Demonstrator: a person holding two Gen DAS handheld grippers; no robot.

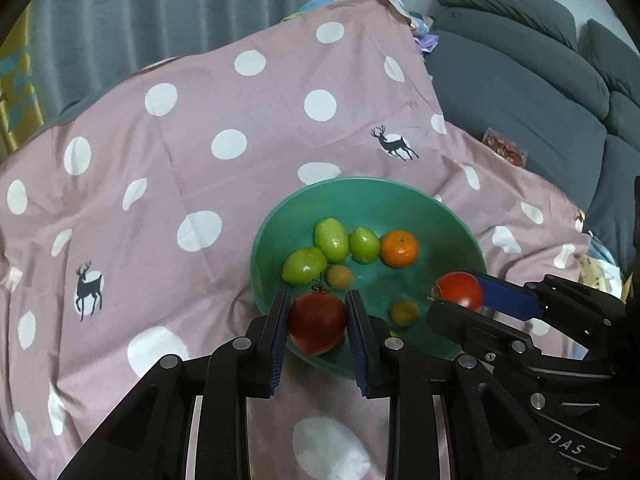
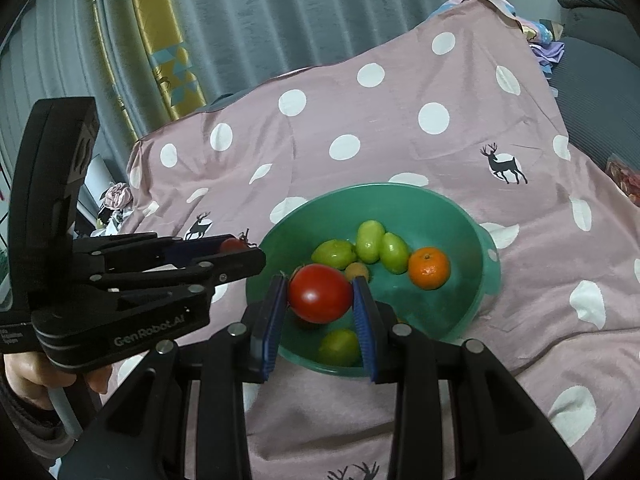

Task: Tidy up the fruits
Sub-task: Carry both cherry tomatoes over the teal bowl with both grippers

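A pink polka-dot cloth with small deer prints (image 1: 192,152) covers the surface, its soft folds cradling a wide, round teal-green plastic bowl (image 1: 372,196) so it sits steady for loading. Inside lie three oval green fruits (image 1: 331,239), a glossy round orange mandarin (image 1: 399,249) and two small brownish-yellow fruits (image 1: 340,277), gathered toward the far side, which leaves the near side free.

The left hand-held gripper (image 1: 318,318) pinches a dark red round tomato with a dried stem (image 1: 318,322) above the bowl's near rim, apparently to be set down there. The right hand-held gripper (image 2: 320,300) likewise clamps a brighter, smooth red tomato (image 2: 320,292) over the bowl's near side. Both fruits are gripped across their widest part, probably to prevent slipping.
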